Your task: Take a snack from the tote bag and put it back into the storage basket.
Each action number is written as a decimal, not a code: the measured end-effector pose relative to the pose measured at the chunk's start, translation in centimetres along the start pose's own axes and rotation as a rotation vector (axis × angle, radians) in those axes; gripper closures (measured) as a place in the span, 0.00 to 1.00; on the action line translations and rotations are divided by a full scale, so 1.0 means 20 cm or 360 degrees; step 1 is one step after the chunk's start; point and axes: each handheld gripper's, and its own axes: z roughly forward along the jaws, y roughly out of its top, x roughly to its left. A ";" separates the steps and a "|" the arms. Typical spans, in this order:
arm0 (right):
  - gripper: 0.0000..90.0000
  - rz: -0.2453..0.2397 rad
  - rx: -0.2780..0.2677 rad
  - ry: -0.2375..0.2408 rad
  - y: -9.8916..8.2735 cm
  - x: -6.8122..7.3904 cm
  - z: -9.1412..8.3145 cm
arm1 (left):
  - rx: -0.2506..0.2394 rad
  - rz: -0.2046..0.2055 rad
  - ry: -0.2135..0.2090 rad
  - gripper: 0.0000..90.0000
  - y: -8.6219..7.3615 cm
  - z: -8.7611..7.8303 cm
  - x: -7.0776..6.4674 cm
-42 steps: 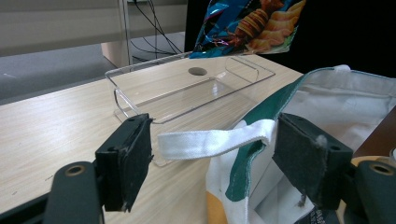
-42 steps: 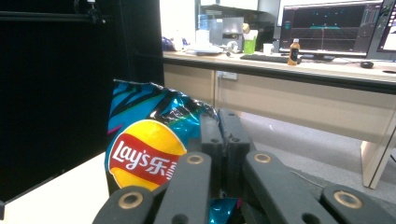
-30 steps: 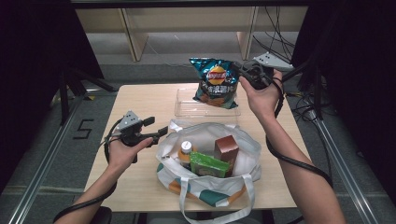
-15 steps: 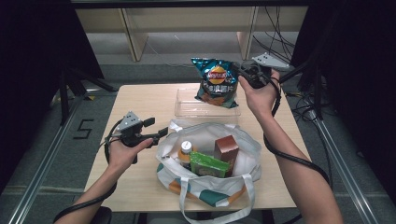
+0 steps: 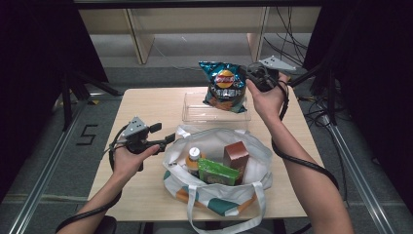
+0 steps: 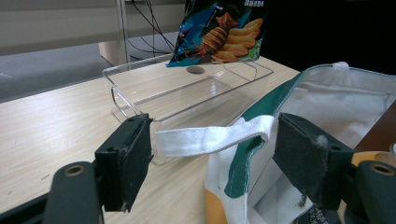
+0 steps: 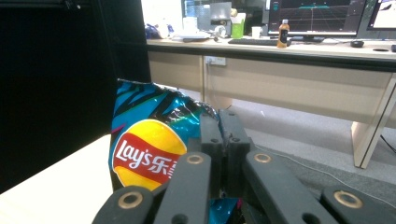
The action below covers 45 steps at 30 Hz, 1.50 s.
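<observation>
A blue Lay's chip bag [image 5: 224, 87] hangs upright over the clear plastic tray [image 5: 195, 114] at the table's far side. My right gripper [image 5: 246, 73] is shut on the bag's right edge; in the right gripper view the jaws pinch the foil of the chip bag [image 7: 144, 149]. My left gripper [image 5: 165, 134] stands open at the left rim of the white tote bag [image 5: 253, 146]. In the left gripper view the tote's white strap [image 6: 205, 140] runs across the gap between the wide-apart pads. The chip bag [image 6: 219, 30] shows beyond the tray [image 6: 140, 98].
In the tote stand a bottle with a white cap [image 5: 194, 156], a brown box [image 5: 236, 156] and a green packet [image 5: 216, 171]. The tote's second handle hangs over the table's near edge. Bare wood lies left of the tray.
The right hand with the chip bag has drifted slightly left and down over the tray. The left hand and the tote have stayed put.
</observation>
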 end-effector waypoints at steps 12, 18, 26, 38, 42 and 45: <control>1.00 0.0012 0.0031 -0.0015 -0.02 0.00 0.08 | -0.0011 -0.0006 -0.0002 0.29 0.00 0.00 0.00; 1.00 0.0008 0.0030 -0.0021 -0.02 -0.02 0.12 | -0.0012 -0.0002 -0.0002 0.29 0.00 0.00 0.00; 1.00 0.0010 0.0046 -0.0040 -0.03 -0.04 0.17 | -0.0016 -0.0007 -0.0005 0.29 0.00 0.00 0.00; 1.00 0.0060 0.0081 -0.0059 -0.07 -0.05 0.22 | -0.0017 0.0000 -0.0013 0.29 0.01 0.00 0.00; 1.00 0.0060 0.0094 -0.0060 -0.08 -0.05 0.24 | -0.0014 -0.0001 -0.0007 0.29 0.00 0.00 0.00; 1.00 0.0066 0.0098 -0.0066 -0.08 -0.05 0.24 | -0.0013 -0.0006 -0.0011 0.29 0.00 0.00 0.00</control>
